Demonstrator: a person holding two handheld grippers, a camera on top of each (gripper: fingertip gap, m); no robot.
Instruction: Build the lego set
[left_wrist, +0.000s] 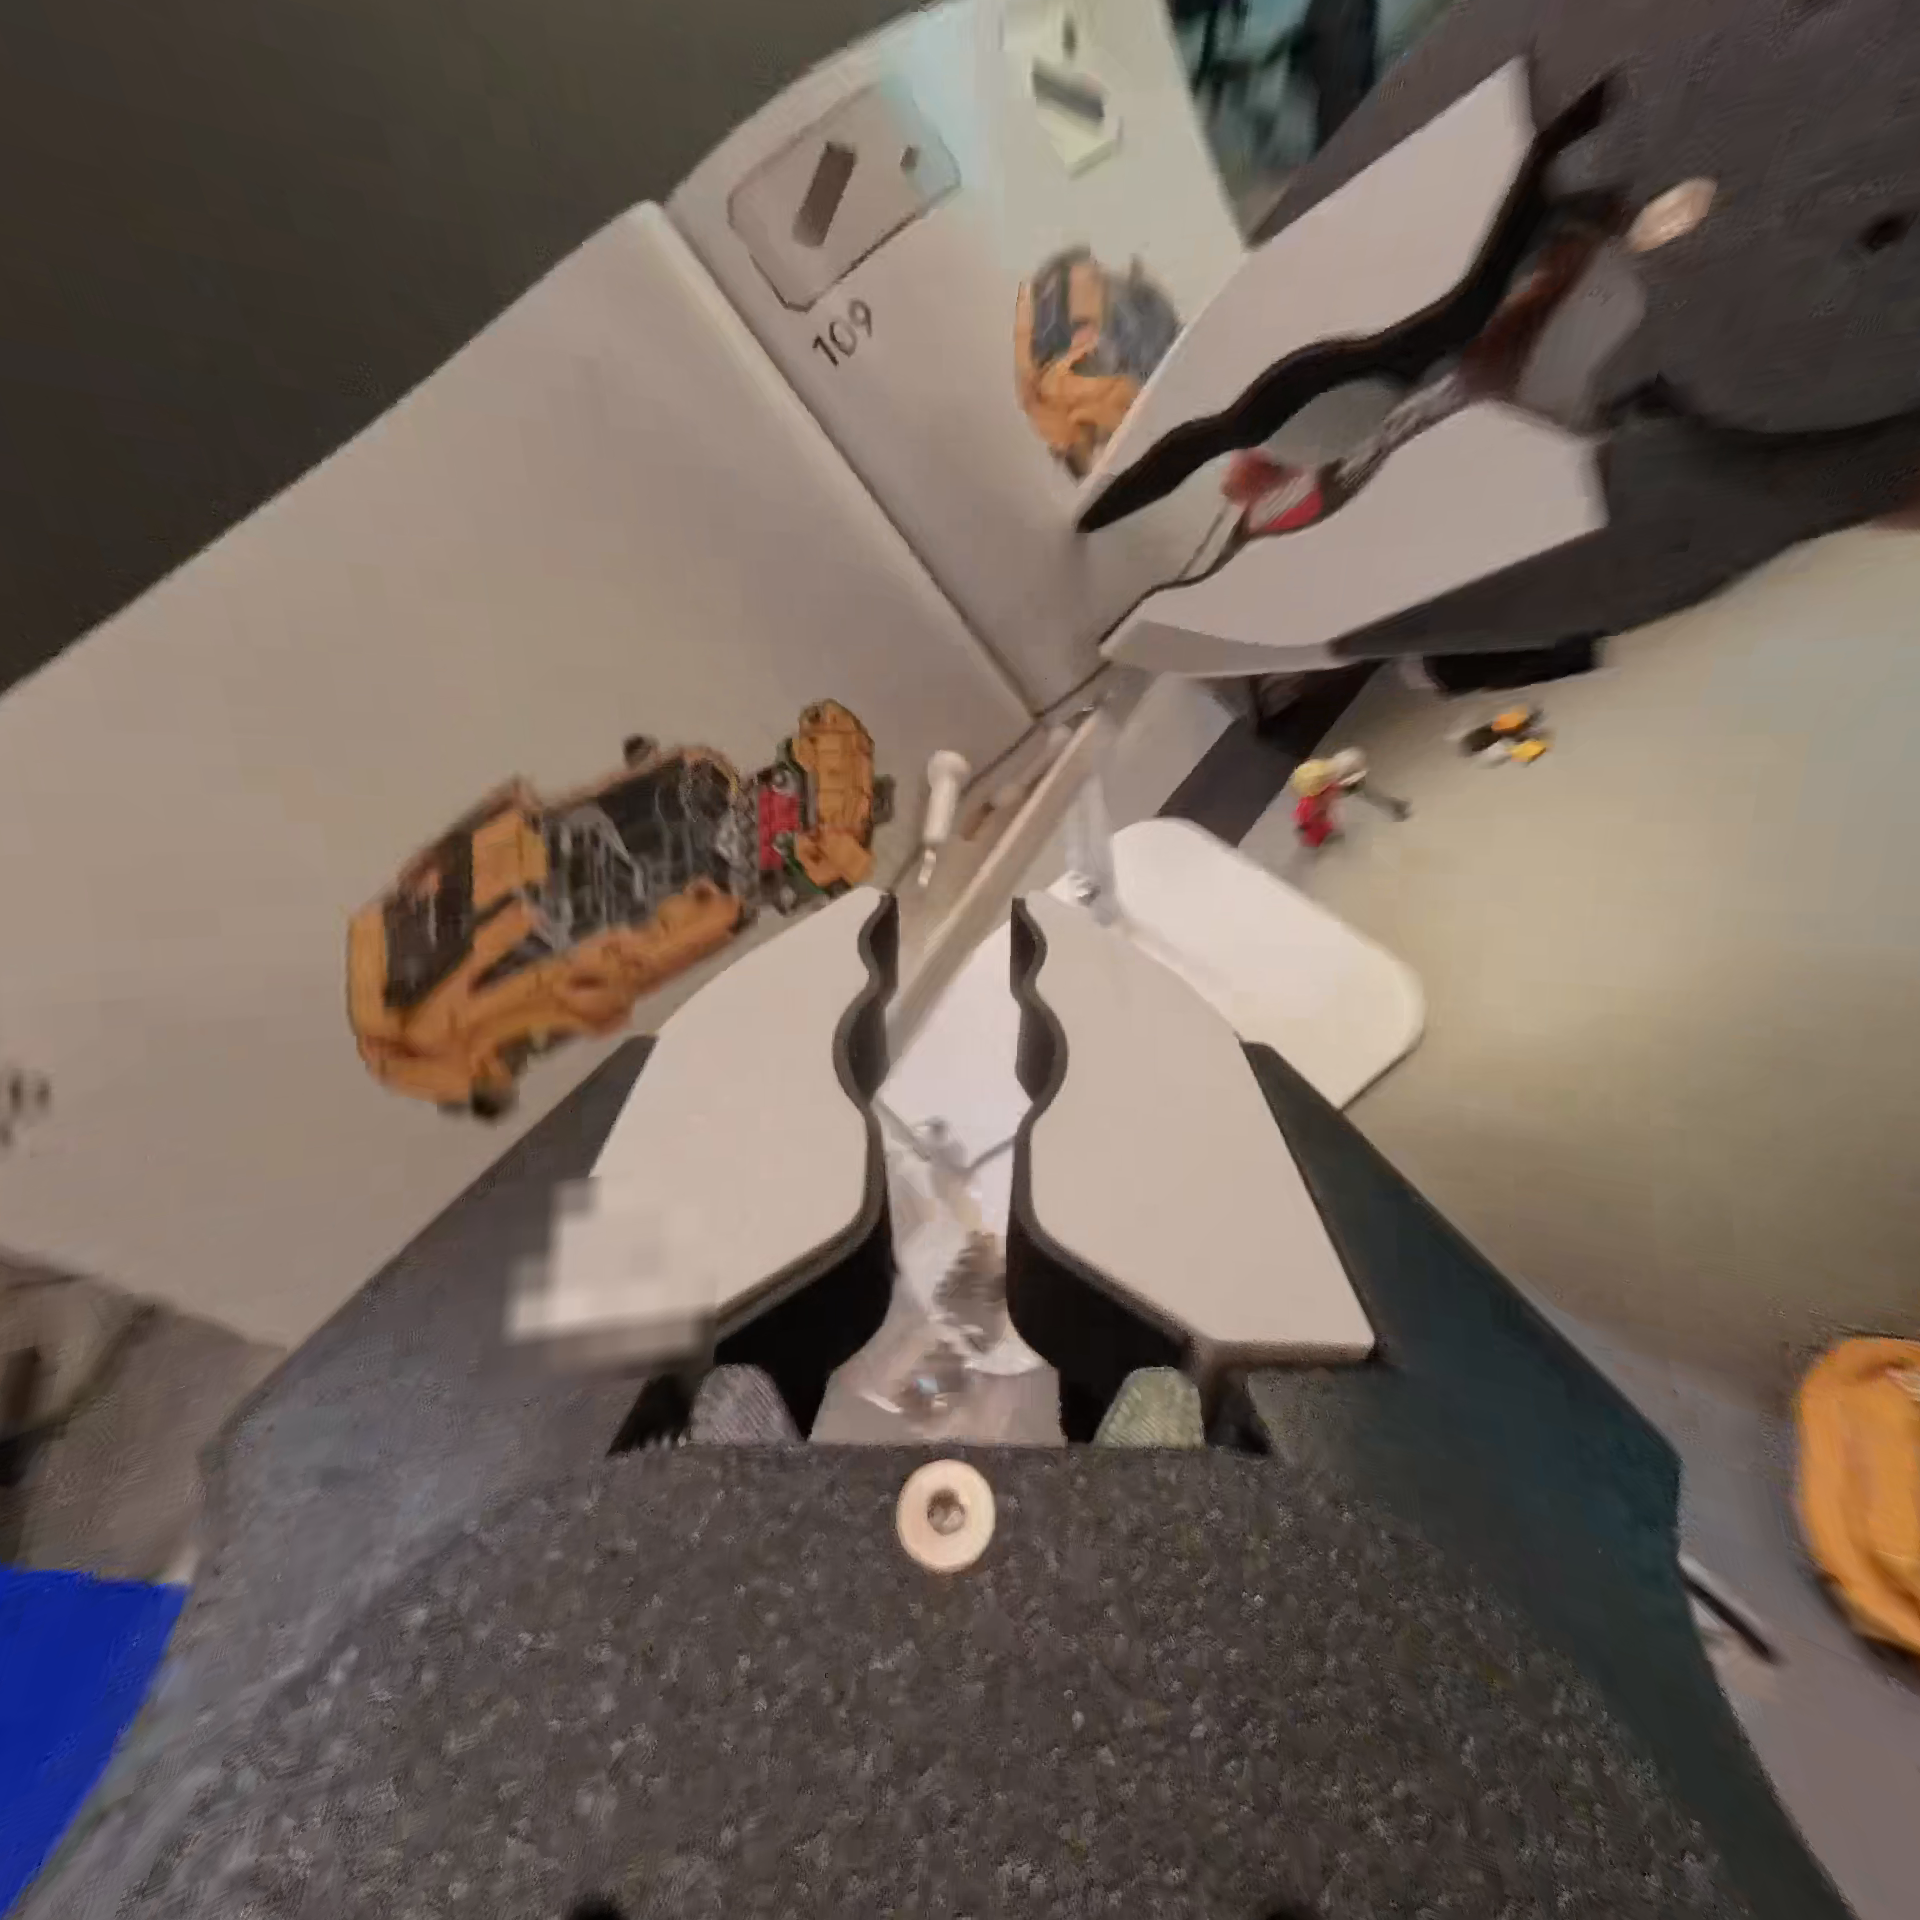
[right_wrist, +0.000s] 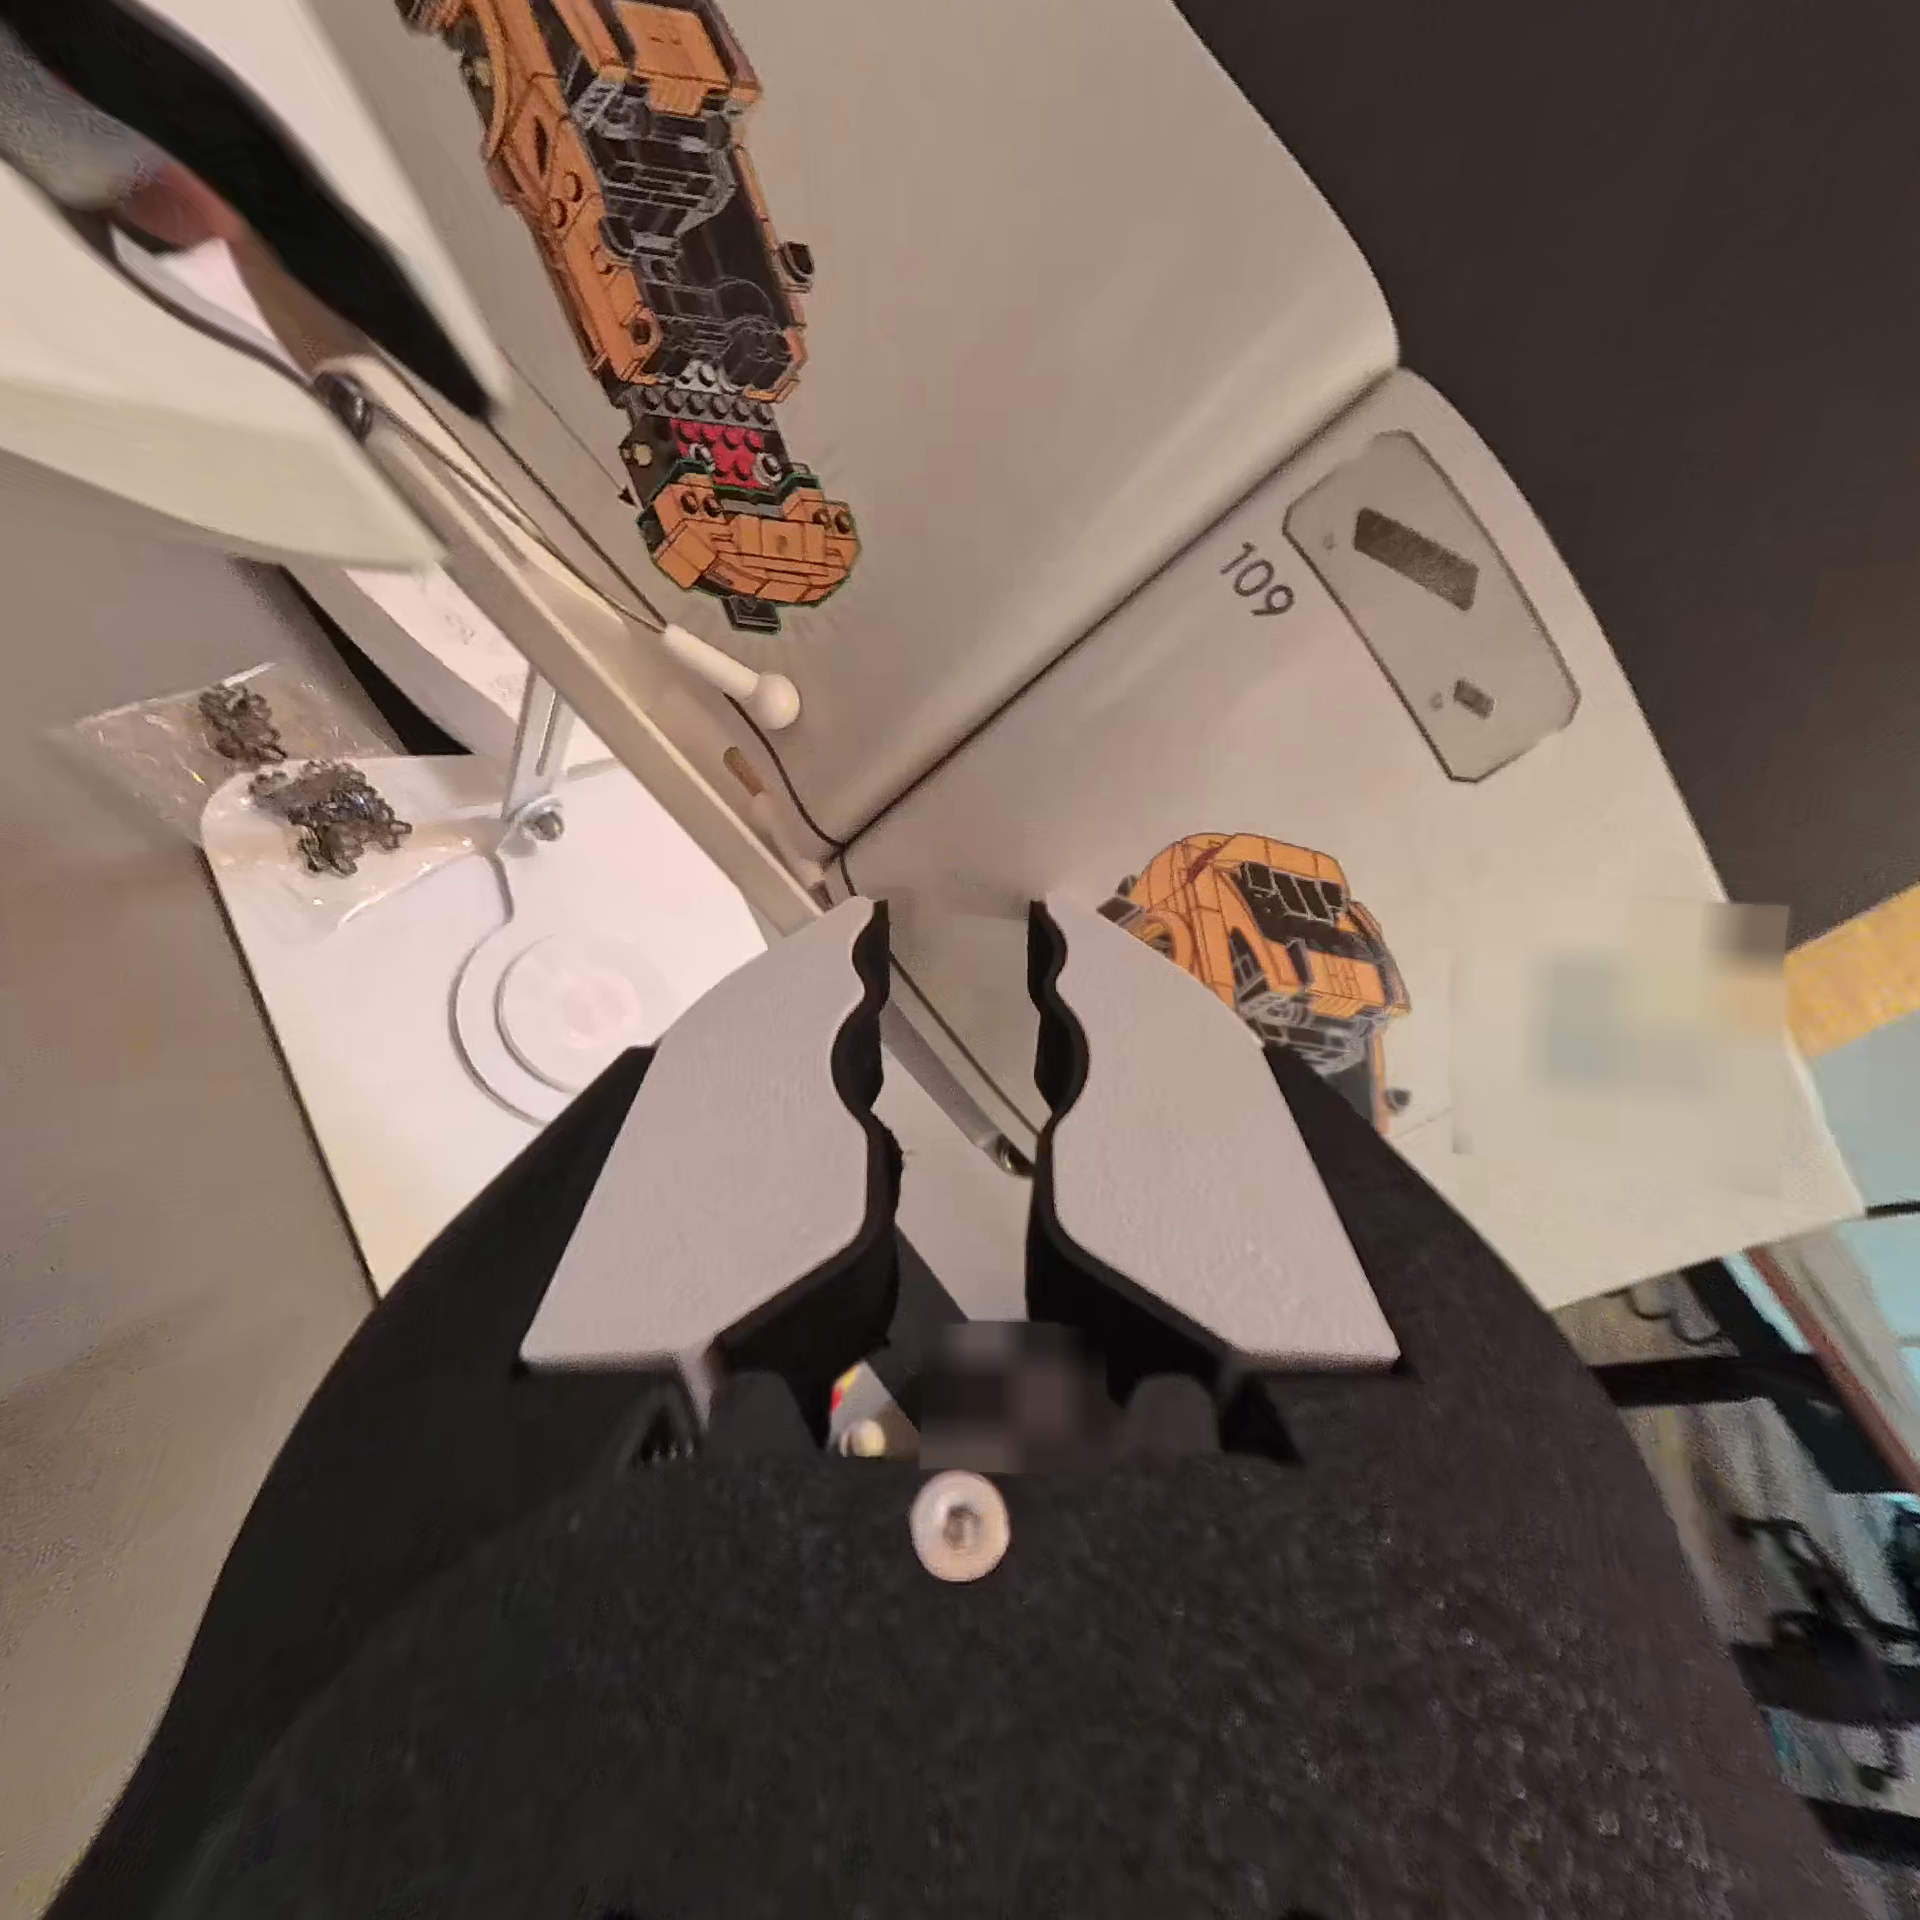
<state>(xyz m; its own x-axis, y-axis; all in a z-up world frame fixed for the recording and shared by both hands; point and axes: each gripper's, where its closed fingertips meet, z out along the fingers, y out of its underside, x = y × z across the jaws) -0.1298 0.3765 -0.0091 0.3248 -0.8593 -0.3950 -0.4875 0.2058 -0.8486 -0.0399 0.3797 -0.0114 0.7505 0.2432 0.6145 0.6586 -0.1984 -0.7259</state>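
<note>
Right claw (right_wrist: 956, 914) parted, instruction booklet (right_wrist: 1039, 312) open, propped

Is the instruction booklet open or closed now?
Open: the booklet shows two facing pages meeting at a centre fold, propped on a white stand.

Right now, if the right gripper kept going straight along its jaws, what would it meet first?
Most likely the open instruction booklet on its stand: the right gripper, jaws open and empty, points at the booklet's lower edge near the centre fold. Depth is unclear, but nothing shows between them.
</note>
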